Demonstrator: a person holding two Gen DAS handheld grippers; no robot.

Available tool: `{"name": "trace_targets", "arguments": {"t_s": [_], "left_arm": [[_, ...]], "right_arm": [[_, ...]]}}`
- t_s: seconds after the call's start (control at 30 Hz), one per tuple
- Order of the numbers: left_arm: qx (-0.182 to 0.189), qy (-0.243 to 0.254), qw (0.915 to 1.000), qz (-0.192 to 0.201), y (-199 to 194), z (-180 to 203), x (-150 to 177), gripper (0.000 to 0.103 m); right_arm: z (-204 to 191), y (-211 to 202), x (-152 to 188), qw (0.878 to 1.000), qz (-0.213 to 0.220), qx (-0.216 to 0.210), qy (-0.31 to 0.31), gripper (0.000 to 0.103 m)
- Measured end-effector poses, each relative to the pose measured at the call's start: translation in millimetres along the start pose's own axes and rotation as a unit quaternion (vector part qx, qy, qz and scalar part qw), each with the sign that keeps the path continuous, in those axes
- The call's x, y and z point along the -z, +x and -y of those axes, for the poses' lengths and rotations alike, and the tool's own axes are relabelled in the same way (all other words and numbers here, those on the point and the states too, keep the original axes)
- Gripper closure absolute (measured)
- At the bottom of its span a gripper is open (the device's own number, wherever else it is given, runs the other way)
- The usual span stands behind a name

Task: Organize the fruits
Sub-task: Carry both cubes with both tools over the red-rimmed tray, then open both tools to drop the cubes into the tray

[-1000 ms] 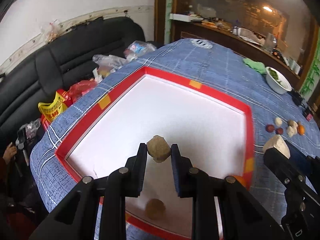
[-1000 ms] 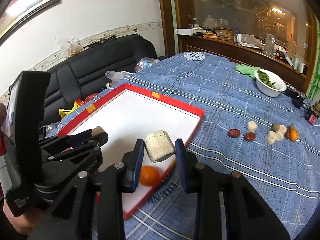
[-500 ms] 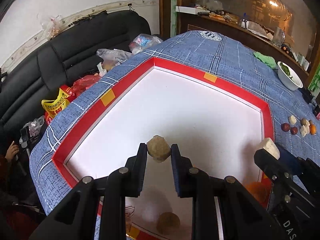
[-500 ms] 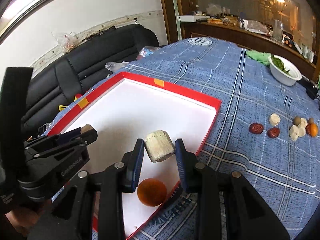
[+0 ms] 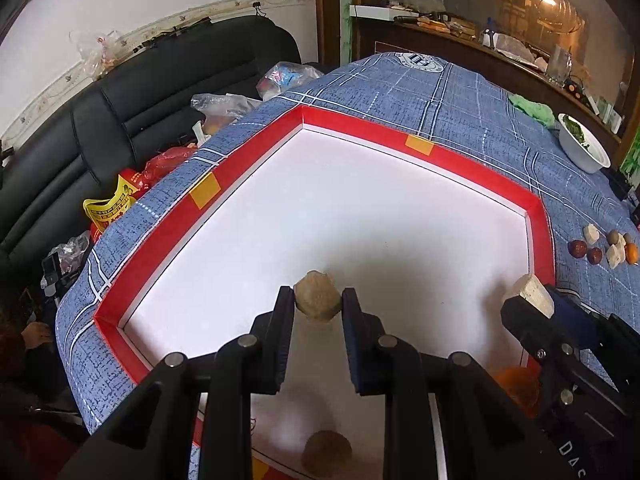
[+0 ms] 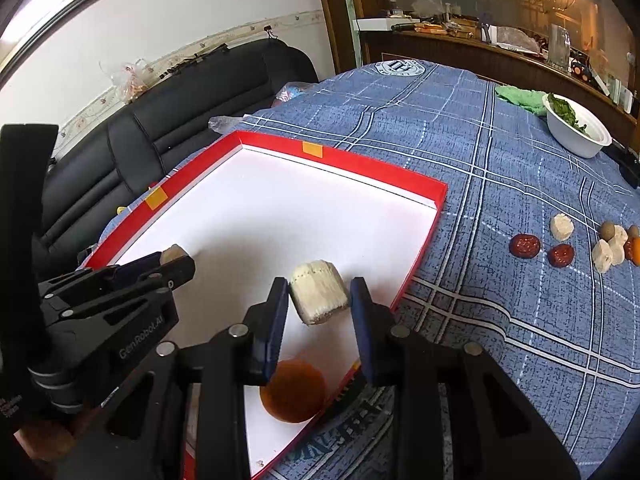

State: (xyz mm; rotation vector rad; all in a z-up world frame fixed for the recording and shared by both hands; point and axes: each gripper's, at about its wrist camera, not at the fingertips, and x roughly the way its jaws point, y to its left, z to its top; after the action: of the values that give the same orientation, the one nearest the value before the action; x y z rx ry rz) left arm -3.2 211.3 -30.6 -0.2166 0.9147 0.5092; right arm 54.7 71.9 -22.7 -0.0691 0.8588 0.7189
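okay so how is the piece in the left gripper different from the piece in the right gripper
The brown lump in the left gripper is tan-brown and faceted; the pale block in the right gripper is off-white, with a fibrous, ridged surface. The brown lump looks rounder, the pale block boxier with flat ends. Both are clamped between closed fingers and held above the white floor of the red tray.

The left gripper [image 5: 318, 307] is clamping a brown faceted fruit [image 5: 317, 302] above the red-rimmed white tray [image 5: 160, 227], where a round brown fruit [image 5: 326, 451] is lying.
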Motion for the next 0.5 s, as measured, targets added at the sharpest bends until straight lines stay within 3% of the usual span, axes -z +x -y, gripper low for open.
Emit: {"name": "trace_targets", "arguments": {"t_s": [0.23,0.3,0.37,0.43,0.5], "left_arm": [[-0.002,-0.009,0.9999,-0.013,1.1,-4.2,0.9,0.079],[-0.006,-0.014,0.9997,-0.021,2.4,-7.3,2.0,0.069],[-0.013,-0.018,0.9995,-0.022,0.3,-10.3,4.2,0.034],[-0.020,-0.025,0.9995,0.003,-8.6,-14.6,7.3,0.026],[-0.025,-0.029,0.9992,0.012,-13.8,-16.5,9.0,0.026]], "right_arm": [[-0.6,1.8,0.3,1.000,-0.006,-0.003,0.000,0.069],[-2.6,4.7,0.7,1.000,-0.017,-0.003,-0.002,0.068],[-2.5,4.2,0.9,1.000,-0.019,-0.001,-0.001,0.068],[-3.2,2.3,1.2,1.000,-0.024,-0.001,-0.001,0.062],[-3.5,-7.9,2.6,1.000,-0.013,-0.004,-0.004,0.051]]}}
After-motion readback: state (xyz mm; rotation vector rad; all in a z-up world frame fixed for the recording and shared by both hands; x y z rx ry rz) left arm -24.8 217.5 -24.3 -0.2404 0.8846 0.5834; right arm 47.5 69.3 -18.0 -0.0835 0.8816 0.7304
